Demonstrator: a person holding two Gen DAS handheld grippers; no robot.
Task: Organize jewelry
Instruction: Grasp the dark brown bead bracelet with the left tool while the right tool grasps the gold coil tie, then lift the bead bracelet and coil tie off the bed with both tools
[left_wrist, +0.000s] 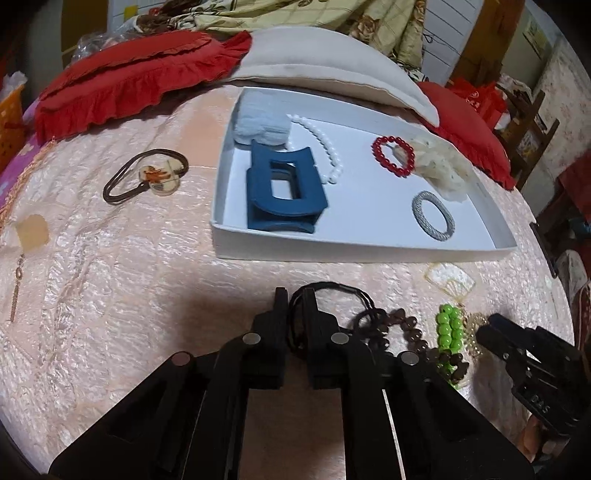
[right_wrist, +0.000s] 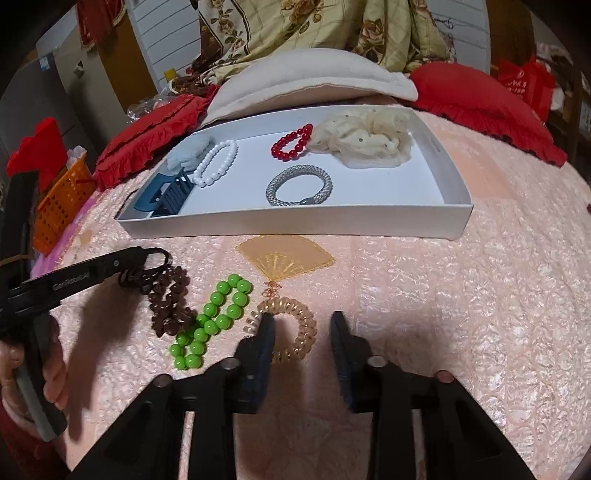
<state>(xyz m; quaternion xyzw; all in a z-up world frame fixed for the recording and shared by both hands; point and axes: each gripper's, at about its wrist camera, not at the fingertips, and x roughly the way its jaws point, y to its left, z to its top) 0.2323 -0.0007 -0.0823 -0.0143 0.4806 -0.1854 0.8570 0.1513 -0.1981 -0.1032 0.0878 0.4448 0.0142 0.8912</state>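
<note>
On the bed, the left gripper (left_wrist: 295, 295) has its jaws pinched together on the black elastic cord of the brown bead hair tie (right_wrist: 168, 299), which lies just short of the white tray (right_wrist: 295, 221). The right gripper (right_wrist: 303, 321) straddles the amber coil hair tie (right_wrist: 295, 332), jaws apart, not yet pressing it. To do this well, I would close the right jaws squarely on the coil's near side, clear of the green bead bracelet (right_wrist: 212, 321) beside it, then lift each piece straight up before carrying it over the tray wall.

The right tongs (right_wrist: 303, 332) hide part of the coil hair tie (right_wrist: 295, 332) beneath them.
</note>
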